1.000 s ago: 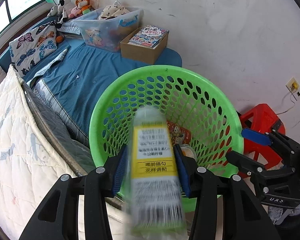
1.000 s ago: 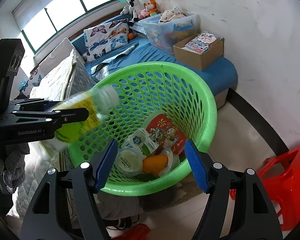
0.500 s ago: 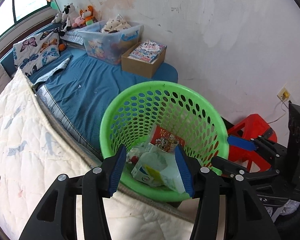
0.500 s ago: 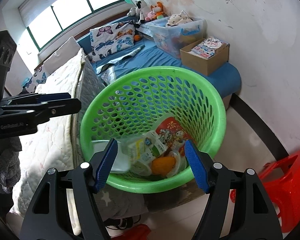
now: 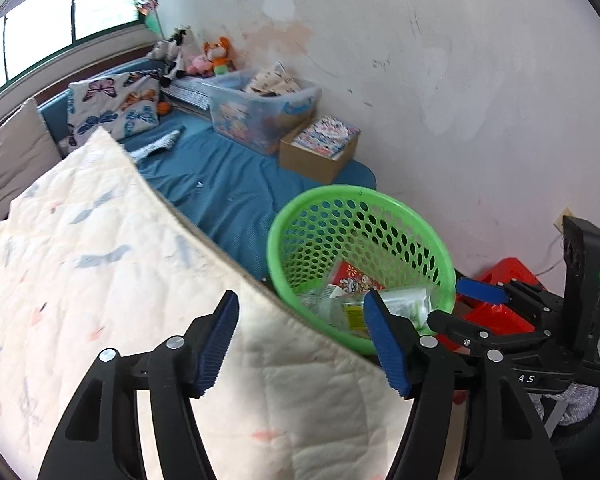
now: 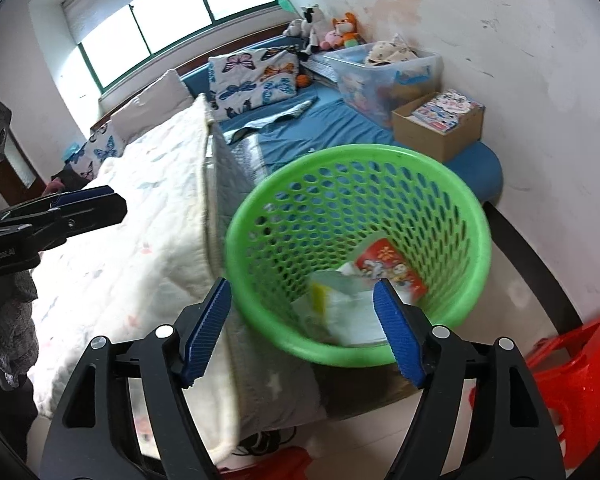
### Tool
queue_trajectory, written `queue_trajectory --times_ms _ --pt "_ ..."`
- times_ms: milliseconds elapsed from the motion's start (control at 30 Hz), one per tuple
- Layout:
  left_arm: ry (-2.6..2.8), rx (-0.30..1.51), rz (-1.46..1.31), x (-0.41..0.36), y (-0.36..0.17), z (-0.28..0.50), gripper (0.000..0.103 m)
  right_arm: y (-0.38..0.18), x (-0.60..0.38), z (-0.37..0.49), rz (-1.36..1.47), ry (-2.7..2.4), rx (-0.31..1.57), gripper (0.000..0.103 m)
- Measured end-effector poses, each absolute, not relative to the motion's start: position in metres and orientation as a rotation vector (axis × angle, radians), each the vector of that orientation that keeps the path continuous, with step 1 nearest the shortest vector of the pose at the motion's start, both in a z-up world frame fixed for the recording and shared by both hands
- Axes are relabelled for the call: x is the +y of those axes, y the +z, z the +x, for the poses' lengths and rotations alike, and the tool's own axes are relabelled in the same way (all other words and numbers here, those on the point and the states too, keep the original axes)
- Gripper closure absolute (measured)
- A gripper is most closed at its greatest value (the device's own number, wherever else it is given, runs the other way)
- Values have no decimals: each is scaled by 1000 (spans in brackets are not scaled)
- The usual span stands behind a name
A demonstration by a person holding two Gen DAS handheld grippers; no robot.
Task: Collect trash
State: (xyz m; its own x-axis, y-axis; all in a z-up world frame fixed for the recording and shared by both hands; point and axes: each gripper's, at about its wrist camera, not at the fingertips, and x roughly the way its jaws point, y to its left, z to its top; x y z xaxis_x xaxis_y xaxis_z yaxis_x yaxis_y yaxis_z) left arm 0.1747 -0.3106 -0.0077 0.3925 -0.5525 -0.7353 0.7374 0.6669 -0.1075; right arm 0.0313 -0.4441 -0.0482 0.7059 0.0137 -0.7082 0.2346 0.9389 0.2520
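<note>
A green perforated basket [image 5: 380, 208] [image 6: 452, 184] stands beside the bed, against the mattress edge. Inside lie a clear bottle with a yellow label [image 5: 364, 308] [image 6: 328, 300], a red printed packet [image 5: 356, 280] [image 6: 392, 264] and other wrappers. My left gripper [image 5: 304, 336] hovers over the white quilt, left of the basket; its jaws are opening with nothing between them. My right gripper [image 6: 304, 328] hangs above the basket's near rim, jaws opening, nothing held. The right gripper [image 5: 480, 292] also shows at the right in the left wrist view, and the left gripper [image 6: 88, 200] at the left in the right wrist view.
A white quilt [image 5: 100, 264] covers the bed's near side, a blue sheet [image 5: 220, 184] the far side. A cardboard box of books [image 5: 320, 152], a clear storage bin [image 5: 260, 112], a butterfly pillow [image 6: 252, 76] and plush toys sit at the back. A red plastic stool [image 6: 572, 364] stands on the floor at the right.
The left gripper let go of the yellow-labelled bottle, which now lies in the basket. It then drew back up and left over the quilt, jaws wider. The right gripper backed off a little.
</note>
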Motion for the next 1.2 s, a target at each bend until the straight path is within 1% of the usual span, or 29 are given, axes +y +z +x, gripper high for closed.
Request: queue_trajectory --times_ms 67,133,200,367,433,633,833,1200 --pt "-805 800 240 -295 -1 171 35 -43 -433 32 329 -116 783 27" --pt "-789 784 216 -277 5 165 28 -39 -423 31 320 -100 780 25" --pt "-771 769 190 -260 10 160 26 -35 -411 29 307 -96 777 23" --pt "-705 736 162 -221 16 146 17 -27 -384 26 275 -86 775 20" --pt "-672 728 159 -208 16 140 11 -26 -377 25 272 -78 778 19" --pt "-562 706 133 -170 13 121 8 -23 -346 21 252 -48 775 15" --pt "-477 692 76 -137 12 106 8 -19 -314 15 170 -25 759 11" --pt "-396 665 39 -109 11 91 8 -14 -288 7 130 1 737 8"
